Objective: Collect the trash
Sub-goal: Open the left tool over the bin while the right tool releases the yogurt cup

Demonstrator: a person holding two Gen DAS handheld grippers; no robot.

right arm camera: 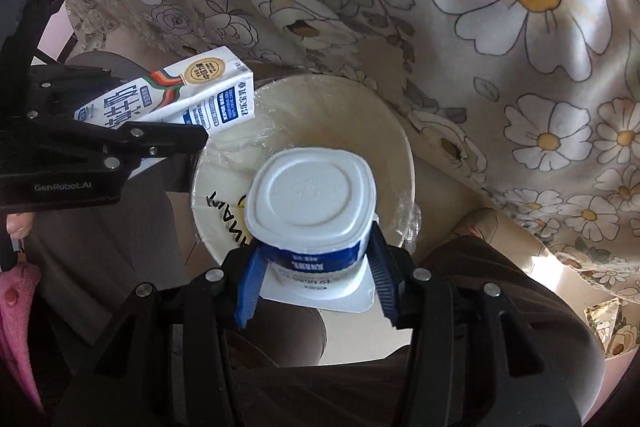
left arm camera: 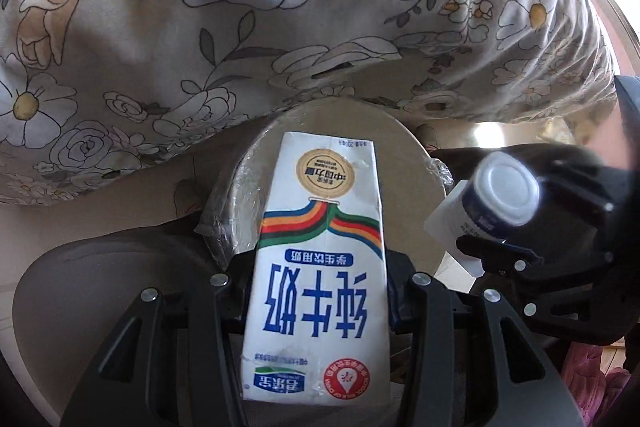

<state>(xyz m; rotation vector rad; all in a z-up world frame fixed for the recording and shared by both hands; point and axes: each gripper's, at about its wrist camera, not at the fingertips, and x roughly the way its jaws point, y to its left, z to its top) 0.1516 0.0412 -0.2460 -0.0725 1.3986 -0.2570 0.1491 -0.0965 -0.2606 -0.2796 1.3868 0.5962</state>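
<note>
Left tool (left arm camera: 316,291) around milk carton (left arm camera: 320,247)

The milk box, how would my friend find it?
Find the round cream paper bucket lined with clear plastic, below the flowery bedspread. Over its rim, the left gripper holds a tall white milk carton. Unlike the round white yoghurt cup, it's boxy, with rainbow stripes.

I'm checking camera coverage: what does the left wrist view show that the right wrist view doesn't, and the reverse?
Only the left wrist view shows the milk carton's front face, printed upside down, between the left gripper's fingers. Only the right wrist view shows the lined bin's open inside, with the yogurt cup's bottom clamped by the right gripper's blue pads. Both show carton, cup, bin and the floral cloth.
</note>
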